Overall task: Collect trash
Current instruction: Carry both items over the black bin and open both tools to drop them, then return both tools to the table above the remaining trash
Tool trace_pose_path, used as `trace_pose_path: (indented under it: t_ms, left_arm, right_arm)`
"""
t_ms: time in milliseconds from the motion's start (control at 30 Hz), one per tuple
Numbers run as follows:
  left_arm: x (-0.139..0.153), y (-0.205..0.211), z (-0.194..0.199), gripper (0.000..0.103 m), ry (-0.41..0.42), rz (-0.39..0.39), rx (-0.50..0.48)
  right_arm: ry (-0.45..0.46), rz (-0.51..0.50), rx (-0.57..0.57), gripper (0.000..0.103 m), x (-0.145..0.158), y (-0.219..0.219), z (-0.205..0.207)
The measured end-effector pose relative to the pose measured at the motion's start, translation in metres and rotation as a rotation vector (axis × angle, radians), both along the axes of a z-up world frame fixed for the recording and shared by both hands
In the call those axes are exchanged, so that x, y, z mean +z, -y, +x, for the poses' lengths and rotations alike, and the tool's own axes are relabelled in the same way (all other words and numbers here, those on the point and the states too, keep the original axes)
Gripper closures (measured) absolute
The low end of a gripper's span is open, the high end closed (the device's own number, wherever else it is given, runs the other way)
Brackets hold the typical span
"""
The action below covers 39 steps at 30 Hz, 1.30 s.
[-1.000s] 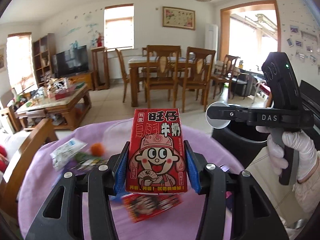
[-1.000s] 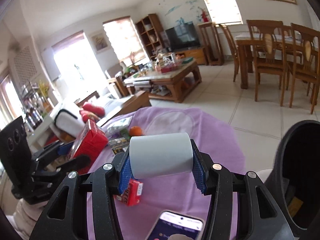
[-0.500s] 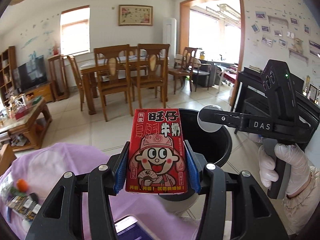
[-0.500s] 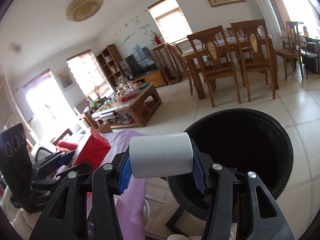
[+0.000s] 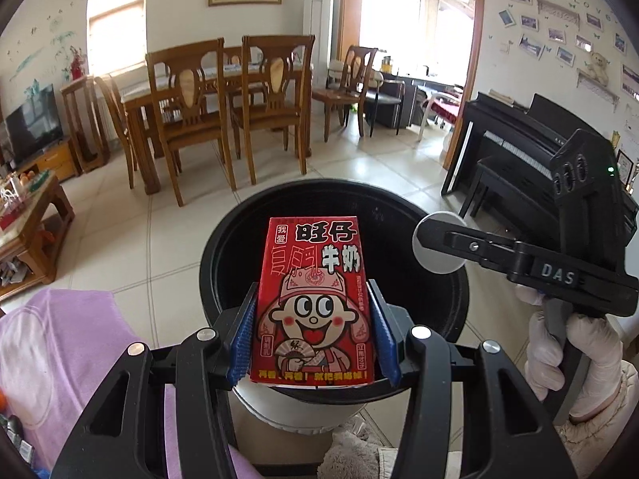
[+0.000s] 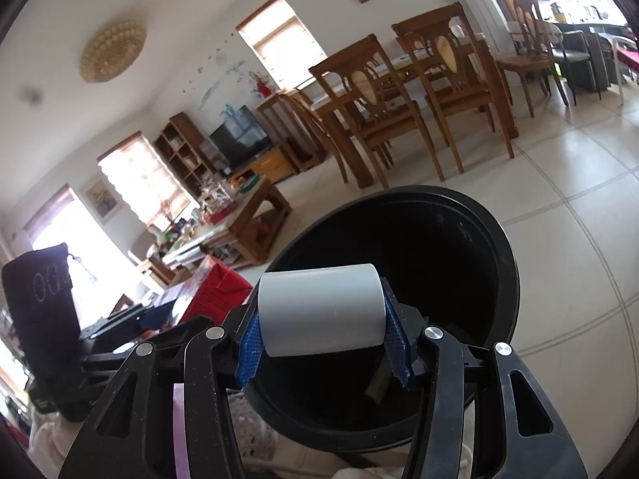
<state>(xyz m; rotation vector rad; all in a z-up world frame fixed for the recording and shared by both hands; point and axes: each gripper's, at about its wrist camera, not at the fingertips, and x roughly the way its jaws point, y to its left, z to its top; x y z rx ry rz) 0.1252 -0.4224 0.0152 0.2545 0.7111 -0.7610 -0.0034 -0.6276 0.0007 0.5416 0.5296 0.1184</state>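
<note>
Two claws, each clamped on one thing: left claw (image 5: 313, 335) grips one red milk carton (image 5: 313, 299), right claw (image 6: 323, 339) one white roll (image 6: 321, 309), both over the single black bin (image 5: 231, 247). Tiled floor (image 5: 159, 223), purple-covered worktop (image 5: 60, 343) edge at left, dining chairs (image 5: 187, 111) behind.

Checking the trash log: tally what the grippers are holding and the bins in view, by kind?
Red milk carton, in left gripper: 1
White cylinder, in right gripper: 1
Black bin: 1
Total: 3
</note>
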Motion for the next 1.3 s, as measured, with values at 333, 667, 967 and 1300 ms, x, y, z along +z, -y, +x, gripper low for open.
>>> trace_pose_path:
  t_ms: [333,667,967,1300]
  left_arm:
    - [-0.012,0.009,0.01,0.044,-0.011,0.045,0.022]
    - [0.013,0.0,-0.014,0.014,0.088,0.007,0.048]
    - [0.033,-0.044,-0.032,0.014,0.113,-0.032,0.106]
    - [0.049,-0.169,-0.025,0.014,0.108,-0.128,0.316]
  right_arm:
    - [-0.032,0.017,-0.013,0.05,-0.018,0.006,0.011]
    - [-0.015,0.012,-0.034,0.027,-0.009,0.001,0.005]
    - [0.001,-0.034,0.028,0.027,0.007,-0.043,0.009]
    - [0.036,-0.13,0.222,0.027,0.037,-0.159,0.035]
